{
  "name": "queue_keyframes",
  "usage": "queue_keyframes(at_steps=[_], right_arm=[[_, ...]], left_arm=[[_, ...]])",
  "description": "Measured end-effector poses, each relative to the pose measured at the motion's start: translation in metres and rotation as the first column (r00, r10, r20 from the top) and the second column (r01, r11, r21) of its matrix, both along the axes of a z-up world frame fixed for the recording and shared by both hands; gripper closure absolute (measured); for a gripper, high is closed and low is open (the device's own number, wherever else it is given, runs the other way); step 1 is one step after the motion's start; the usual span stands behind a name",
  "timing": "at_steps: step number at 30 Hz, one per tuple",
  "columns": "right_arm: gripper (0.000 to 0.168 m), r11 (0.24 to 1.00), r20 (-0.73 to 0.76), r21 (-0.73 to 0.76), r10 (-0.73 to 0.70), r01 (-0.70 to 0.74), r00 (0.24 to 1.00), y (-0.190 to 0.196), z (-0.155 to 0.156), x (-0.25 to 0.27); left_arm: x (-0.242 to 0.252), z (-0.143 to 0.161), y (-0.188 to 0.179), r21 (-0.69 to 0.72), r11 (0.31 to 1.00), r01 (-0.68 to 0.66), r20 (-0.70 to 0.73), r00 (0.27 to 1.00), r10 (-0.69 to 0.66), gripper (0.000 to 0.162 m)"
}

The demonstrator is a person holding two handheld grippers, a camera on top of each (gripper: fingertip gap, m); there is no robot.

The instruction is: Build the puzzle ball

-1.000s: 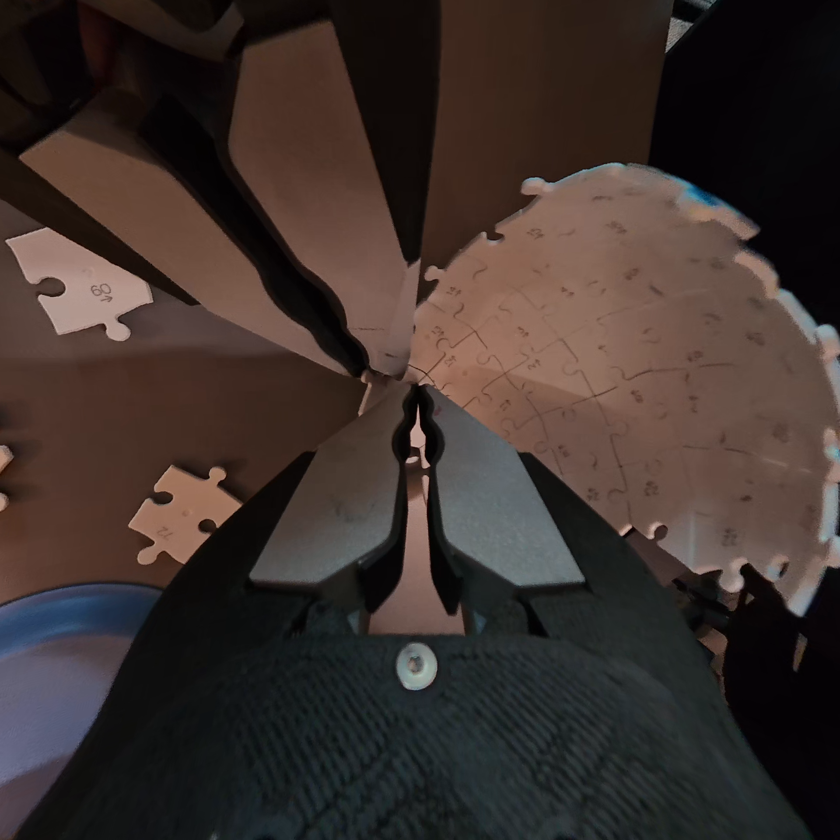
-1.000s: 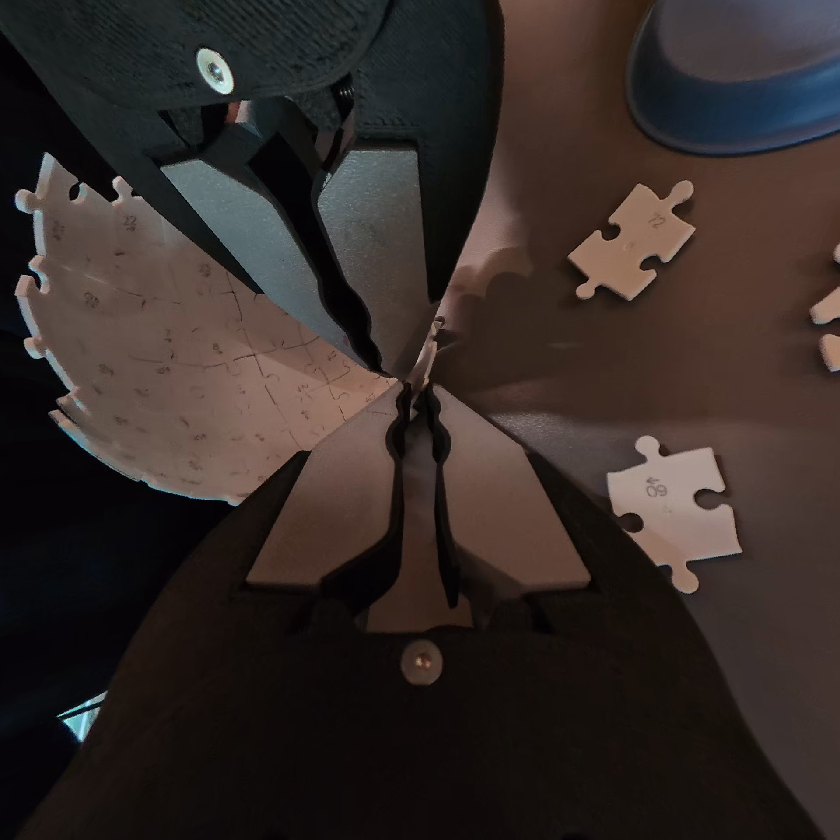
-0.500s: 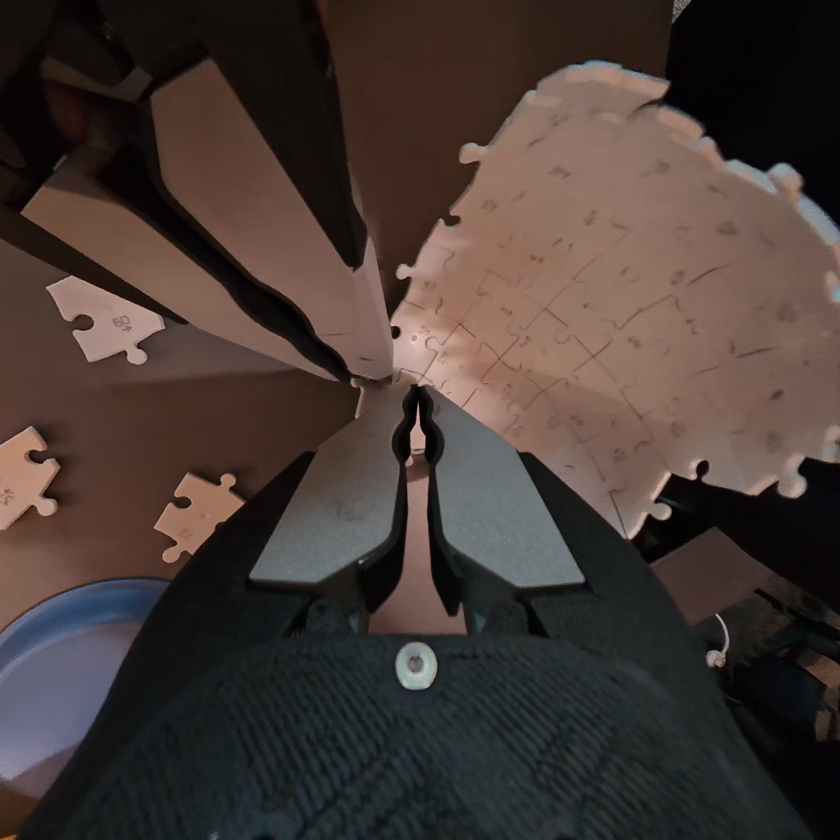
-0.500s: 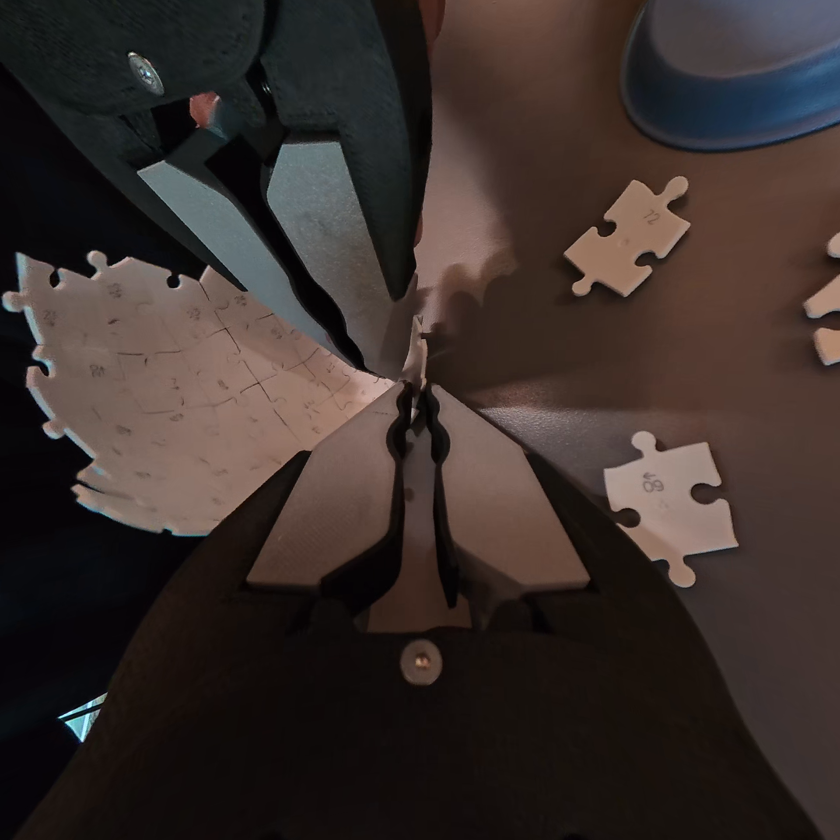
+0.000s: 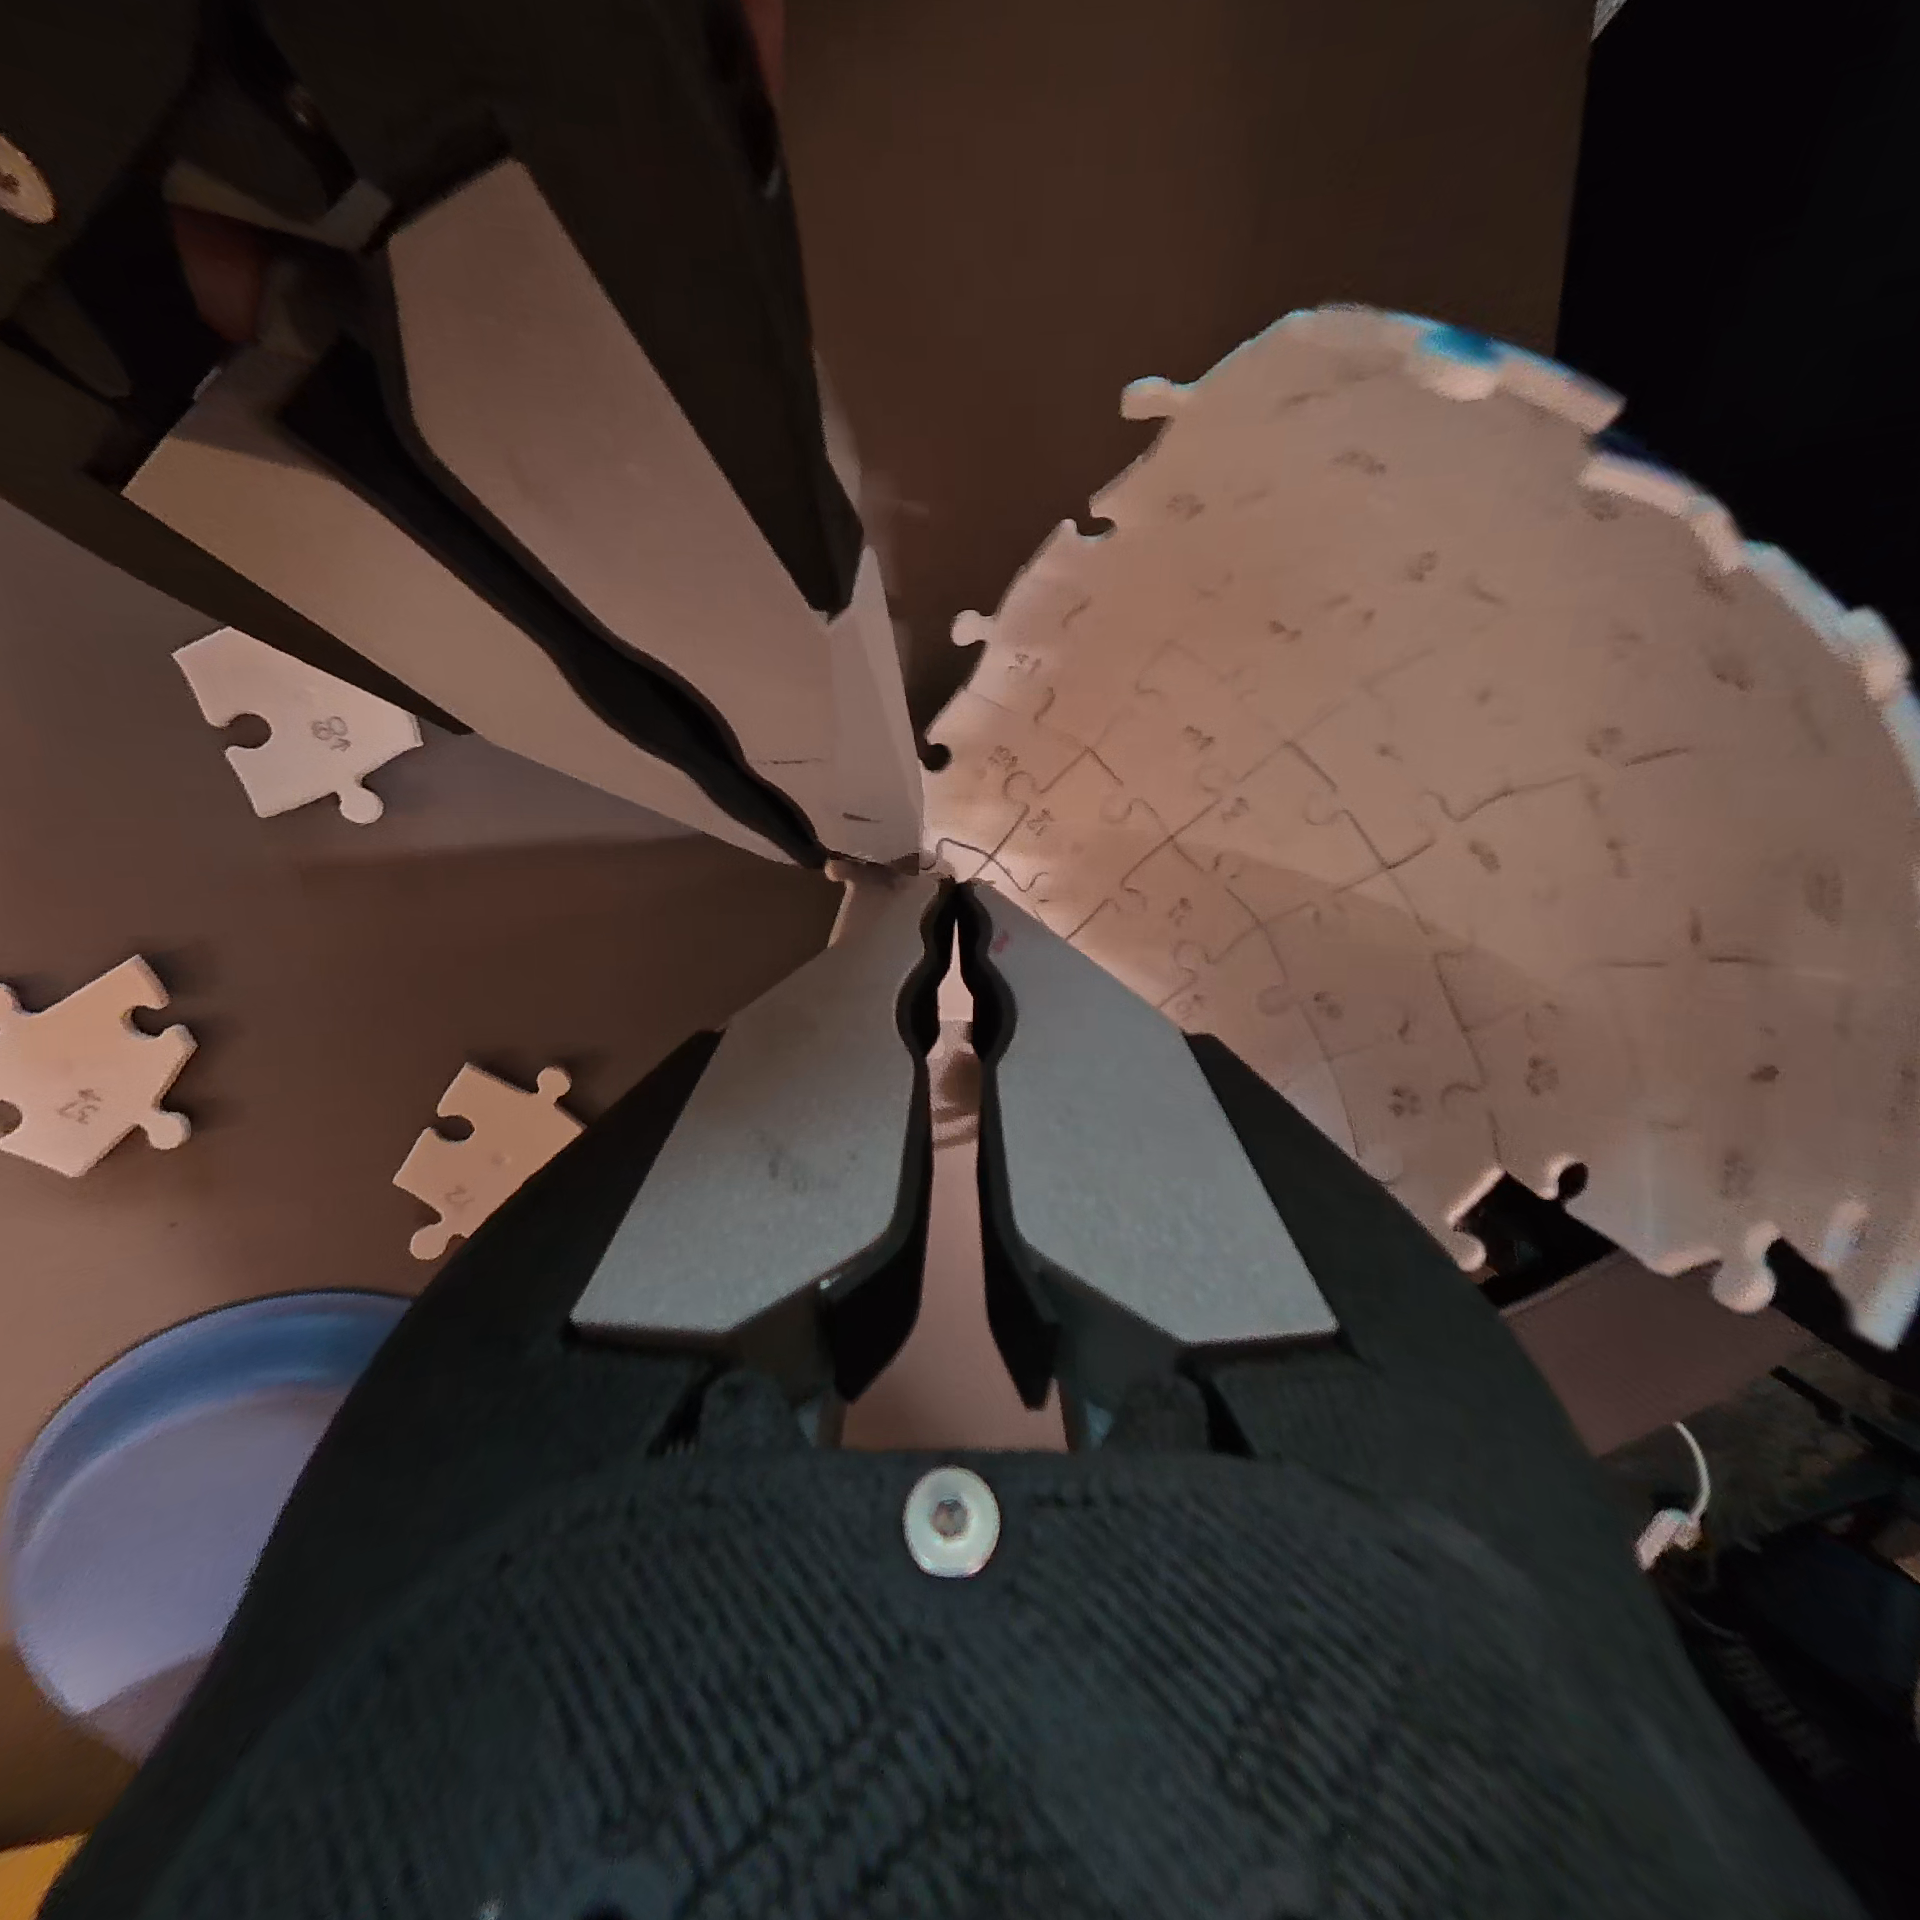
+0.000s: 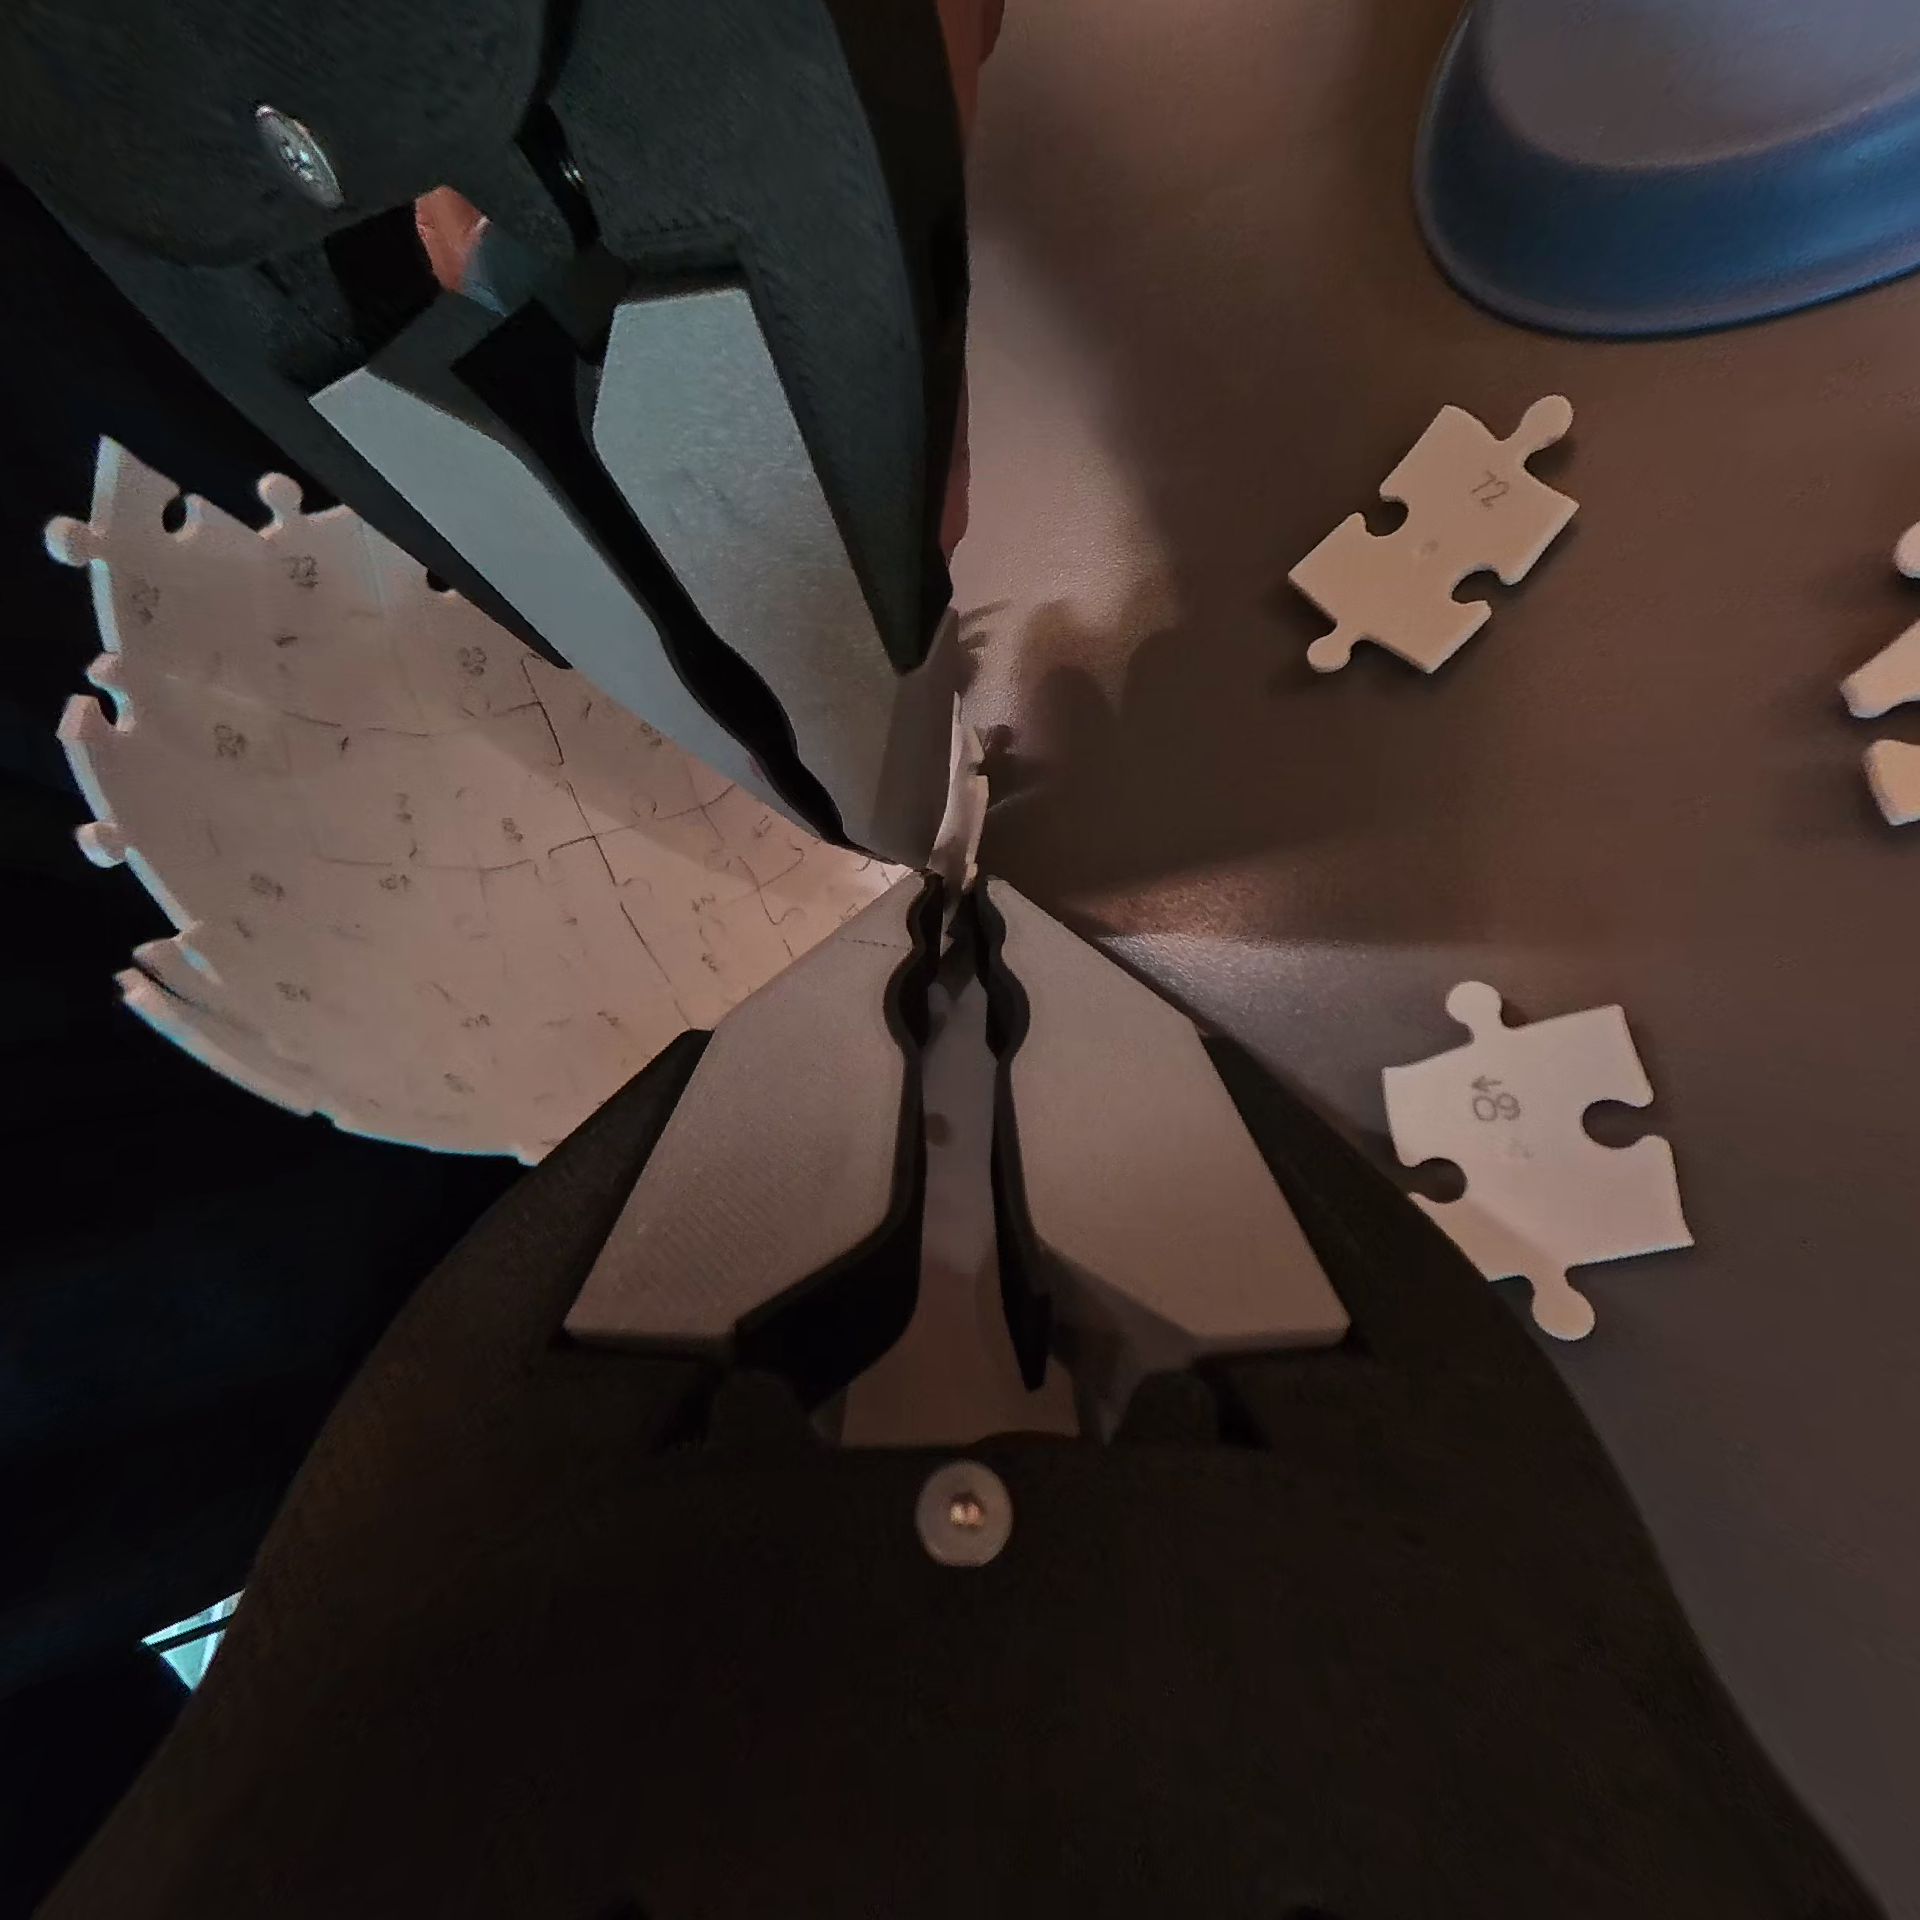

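Observation:
The half-built puzzle ball (image 5: pixel 1455 831) is a white curved shell of joined numbered pieces, held above the dark table. My left gripper (image 5: pixel 956 896) is shut on the shell's near edge. In the right wrist view the shell (image 6: pixel 416 852) lies to the left. My right gripper (image 6: pixel 958 896) is shut on a single white puzzle piece (image 6: pixel 961 805), seen edge-on and held against the shell's edge. The two grippers meet tip to tip. The right gripper (image 5: pixel 862 854) also shows at upper left in the left wrist view. The left gripper (image 6: pixel 873 844) also shows at upper left in the right wrist view.
Loose white pieces lie on the table (image 6: pixel 1299 312): one near (image 6: pixel 1527 1143), one farther (image 6: pixel 1434 540), one at the right edge (image 6: pixel 1891 727). They also show in the left wrist view (image 5: pixel 301 738), (image 5: pixel 83 1081), (image 5: pixel 478 1143). A blue bowl (image 6: pixel 1683 156) stands beyond them. Only a small space, under 4 cm, lies between the two pairs of fingers.
The shell swung up and then back down in the left wrist view. Both grippers stayed shut and tip to tip, shifting slightly over the table.

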State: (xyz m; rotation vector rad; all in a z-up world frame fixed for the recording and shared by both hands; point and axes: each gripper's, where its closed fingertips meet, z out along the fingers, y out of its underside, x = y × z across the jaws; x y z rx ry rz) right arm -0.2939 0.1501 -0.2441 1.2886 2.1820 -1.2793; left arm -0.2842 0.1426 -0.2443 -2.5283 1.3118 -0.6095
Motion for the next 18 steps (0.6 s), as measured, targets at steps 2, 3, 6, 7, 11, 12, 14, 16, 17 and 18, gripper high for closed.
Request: queue_keyframes(at_steps=[2, 3, 6, 7, 11, 12, 14, 16, 17, 18], right_arm=[[0.166, 1.000, 0.002, 0.002, -0.001, 0.001, 1.000, -0.0001, -0.0001, 0.0000], [0.166, 1.000, 0.001, 0.004, -0.001, 0.001, 1.000, 0.0000, 0.0000, 0.0001], [0.166, 1.000, 0.002, 0.005, -0.001, 0.001, 1.000, -0.0002, 0.0001, 0.0002], [0.166, 1.000, 0.002, 0.006, -0.001, 0.001, 1.000, -0.0002, 0.0001, 0.0002], [0.166, 1.000, 0.004, 0.002, -0.003, 0.003, 1.000, -0.0001, 0.0000, 0.0001], [0.166, 1.000, 0.007, 0.000, -0.003, 0.003, 1.000, 0.0001, -0.0001, 0.0003], [0.166, 1.000, 0.014, -0.007, -0.005, 0.005, 1.000, 0.0005, -0.0001, 0.0004], [0.166, 1.000, 0.026, -0.019, -0.010, 0.010, 1.000, 0.0007, 0.0001, 0.0002], [0.166, 1.000, 0.029, -0.022, -0.011, 0.011, 1.000, 0.0008, 0.0001, 0.0001], [0.166, 1.000, 0.027, -0.021, -0.010, 0.011, 1.000, 0.0012, 0.0001, 0.0001]], left_arm=[[0.0000, 0.0001, 0.0000, -0.008, 1.000, -0.001, 0.004, 1.000, 0.001, 0.162], [0.0000, 0.0000, 0.0001, -0.018, 1.000, -0.007, 0.011, 1.000, 0.007, 0.162], [0.0011, -0.0006, -0.0002, -0.030, 0.999, -0.017, 0.029, 0.999, 0.018, 0.162], [0.0026, -0.0010, -0.0014, -0.034, 0.999, -0.015, 0.035, 0.999, 0.016, 0.162], [0.0049, -0.0016, -0.0031, -0.047, 0.999, -0.013, 0.040, 0.999, 0.015, 0.162], [0.0049, -0.0016, -0.0029, -0.055, 0.998, -0.019, 0.046, 0.999, 0.021, 0.162], [0.0049, -0.0015, -0.0026, -0.068, 0.997, -0.025, 0.062, 0.998, 0.030, 0.162], [0.0049, -0.0014, -0.0023, -0.083, 0.996, -0.032, 0.074, 0.996, 0.038, 0.162], [0.0049, -0.0013, -0.0020, -0.090, 0.995, -0.034, 0.081, 0.996, 0.042, 0.162], [0.0050, -0.0012, -0.0018, -0.103, 0.994, -0.040, 0.088, 0.995, 0.049, 0.162]])
